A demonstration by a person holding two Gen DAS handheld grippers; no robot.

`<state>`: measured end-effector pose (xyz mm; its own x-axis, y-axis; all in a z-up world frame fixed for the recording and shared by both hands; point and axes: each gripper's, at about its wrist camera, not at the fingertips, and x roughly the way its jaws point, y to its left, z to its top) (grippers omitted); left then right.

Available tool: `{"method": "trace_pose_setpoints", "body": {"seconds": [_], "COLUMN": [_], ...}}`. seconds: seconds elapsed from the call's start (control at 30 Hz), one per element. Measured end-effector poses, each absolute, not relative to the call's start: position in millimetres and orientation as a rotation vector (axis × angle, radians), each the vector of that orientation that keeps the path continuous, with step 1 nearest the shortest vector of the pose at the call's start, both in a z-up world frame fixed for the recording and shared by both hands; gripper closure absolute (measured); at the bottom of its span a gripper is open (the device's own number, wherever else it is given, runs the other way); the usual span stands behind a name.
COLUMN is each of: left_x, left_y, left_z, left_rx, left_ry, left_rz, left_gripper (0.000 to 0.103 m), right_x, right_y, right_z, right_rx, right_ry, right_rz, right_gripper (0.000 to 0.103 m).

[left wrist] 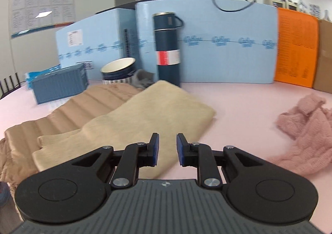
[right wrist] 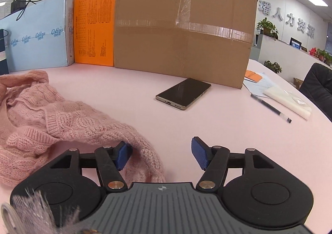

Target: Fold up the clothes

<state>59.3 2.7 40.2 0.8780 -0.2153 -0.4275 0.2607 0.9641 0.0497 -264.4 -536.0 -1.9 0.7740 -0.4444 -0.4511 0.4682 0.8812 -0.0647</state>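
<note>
Both jaws stood parted and gripped nothing: the left gripper [left wrist: 167, 149] hung above the near edge of a folded cream garment [left wrist: 132, 126], its gap narrow, while the right gripper [right wrist: 160, 154] was spread wide, its left pad against a loose edge of the pink sweater [right wrist: 51, 122]. That sweater lay crumpled on the pink table [right wrist: 207, 122], to the right of the cream piece and clear of the phone [right wrist: 183, 93]. It was probably light, soft and stretchy, an open cable knit that would sag and snag rather than slip; a pinch at a ribbed hem or cuff, not the loose mesh, looked safest. It appeared bunched, one ribbed cuff turned up, still unfolded. Beside the cream piece lay a quilted tan garment [left wrist: 62, 115], with a flask [left wrist: 167, 47] standing behind both.
</note>
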Motion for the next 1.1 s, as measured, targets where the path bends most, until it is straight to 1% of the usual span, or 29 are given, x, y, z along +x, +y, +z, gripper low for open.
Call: {"method": "trace_pose_setpoints", "body": {"seconds": [0.07,0.1,0.13,0.17,0.2,0.23,0.3,0.37,0.43,0.53,0.57,0.7,0.87,0.9,0.93,0.97,1.0,1.03,1.07,1.1], "left_x": [61.9,59.6,56.9,51.0,44.9,37.4,24.1,16.4,14.4,16.5,18.3,35.8,56.7,58.6,60.5,62.6,65.4,68.2,68.6,67.4], "left_y": [20.8,21.8,21.7,14.3,6.0,-8.6,-41.0,-76.2,-112.7,-155.8,-167.7,-184.7,-179.6,-178.6,-177.5,-176.5,-175.7,-173.9,-169.8,-164.9], "left_z": [46.9,50.7,54.6,58.6,62.5,65.0,68.6,67.9,64.0,56.8,54.3,44.2,32.7,30.1,27.6,24.9,21.5,18.5,17.6,18.4], "left_rx": [0.060,0.056,0.055,0.070,0.087,0.111,0.165,0.201,0.233,0.281,0.294,0.248,0.168,0.161,0.155,0.148,0.140,0.124,0.104,0.096], "left_ry": [0.439,0.436,0.430,0.404,0.377,0.343,0.299,0.302,0.330,0.382,0.401,0.486,0.593,0.612,0.630,0.652,0.692,0.729,0.731,0.720], "left_rz": [-0.253,-0.285,-0.317,-0.355,-0.396,-0.453,-0.572,-0.674,-0.740,-0.755,-0.749,-0.724,-0.697,-0.712,-0.728,-0.744,-0.767,-0.789,-0.803,-0.807], "left_gripper": [0.083,0.074,0.055,0.043,0.018,0.012,0.012,0.009,0.000,0.000,0.000,0.000,0.000,0.003,0.020,0.037,0.077,0.094,0.094,0.095], "right_x": [-268.8,-270.5,-271.6,-272.1,-271.8,-269.8,-261.1,-244.3,-219.5,-175.3,-159.0,-87.6,-7.2,5.2,16.8,26.9,36.6,43.5,46.6,49.5], "right_y": [-526.6,-522.1,-517.2,-511.7,-506.0,-499.4,-483.8,-467.3,-449.1,-415.5,-404.5,-373.5,-356.0,-354.4,-353.4,-352.8,-351.7,-350.5,-350.0,-350.8], "right_z": [2.3,4.6,7.7,11.5,15.5,19.9,29.0,38.1,45.5,52.0,52.3,50.0,35.2,30.9,26.7,23.1,20.3,18.7,19.9,24.1], "right_rx": [0.031,0.019,0.009,0.000,-0.007,-0.011,-0.013,-0.013,-0.040,-0.187,-0.253,-0.450,-0.568,-0.560,-0.546,-0.525,-0.515,-0.522,-0.533,-0.534], "right_ry": [0.460,0.448,0.431,0.407,0.382,0.359,0.316,0.297,0.308,0.324,0.331,0.360,0.432,0.456,0.484,0.521,0.561,0.582,0.578,0.564], "right_rz": [-0.488,-0.484,-0.480,-0.475,-0.466,-0.451,-0.403,-0.297,-0.190,-0.061,-0.028,0.082,0.244,0.275,0.299,0.312,0.306,0.288,0.277,0.265], "right_gripper": [0.035,0.034,0.033,0.031,0.030,0.029,0.023,0.018,0.016,0.016,0.013,0.012,0.013,0.015,0.018,0.043,0.091,0.100,0.098,0.098]}}
